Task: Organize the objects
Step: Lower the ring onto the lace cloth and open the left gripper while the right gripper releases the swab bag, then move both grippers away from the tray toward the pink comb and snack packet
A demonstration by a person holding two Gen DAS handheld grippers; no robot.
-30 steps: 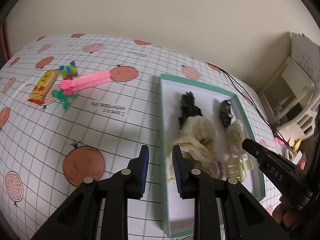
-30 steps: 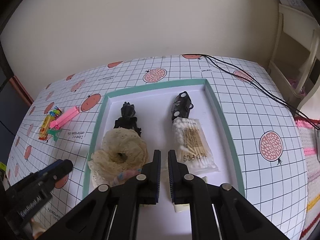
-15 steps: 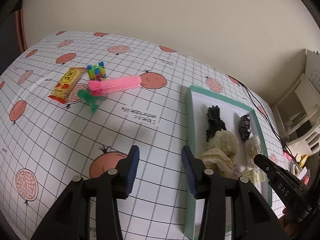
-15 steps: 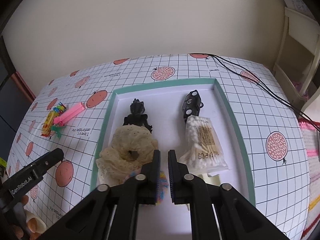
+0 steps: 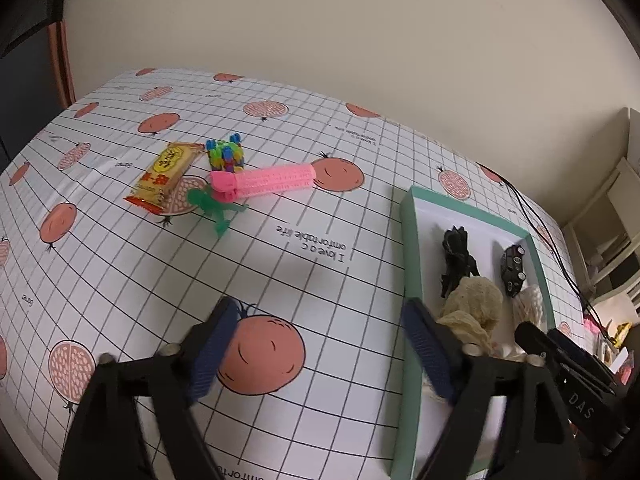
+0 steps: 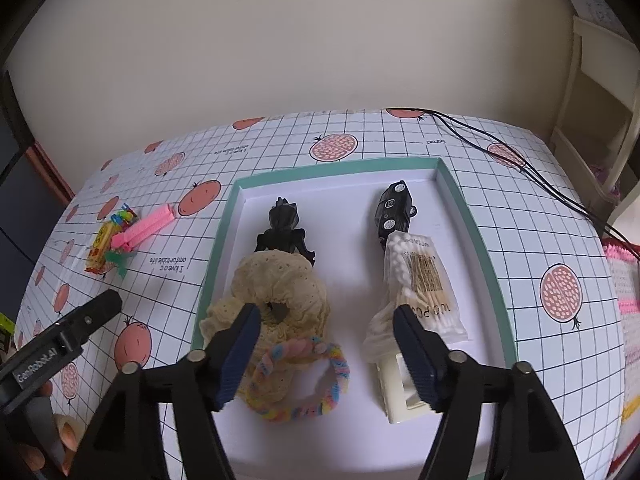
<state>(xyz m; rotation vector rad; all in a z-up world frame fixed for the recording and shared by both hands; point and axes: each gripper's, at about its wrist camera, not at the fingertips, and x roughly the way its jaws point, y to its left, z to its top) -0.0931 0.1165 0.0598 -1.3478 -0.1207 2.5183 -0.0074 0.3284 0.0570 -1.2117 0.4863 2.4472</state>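
Observation:
A green-rimmed white tray (image 6: 482, 248) holds a black figure (image 6: 283, 229), a black toy car (image 6: 394, 207), a cream scrunchie (image 6: 280, 288), a pastel scrunchie (image 6: 298, 376), a bag of cotton swabs (image 6: 424, 280) and a cream clip (image 6: 396, 392). My right gripper (image 6: 326, 316) hovers open over the tray's near end, holding nothing. Left of the tray lie a pink clip (image 5: 266, 179), a yellow snack bar (image 5: 166, 170), a multicoloured toy (image 5: 225, 155) and a green figure (image 5: 212, 205). My left gripper (image 5: 320, 312) is open above the tablecloth, beside the tray's left rim (image 5: 408, 264).
The table wears a grid cloth (image 5: 280, 264) printed with pomegranates. Black cables (image 6: 520, 164) run across the far right corner. A cream shelf unit (image 6: 596, 120) stands to the right, a wall behind. A hand (image 6: 48, 428) holds the left gripper's handle.
Both grippers went from nearly shut to wide open. The left one swung left, away from the tray and toward the loose items. The right one drew back a little.

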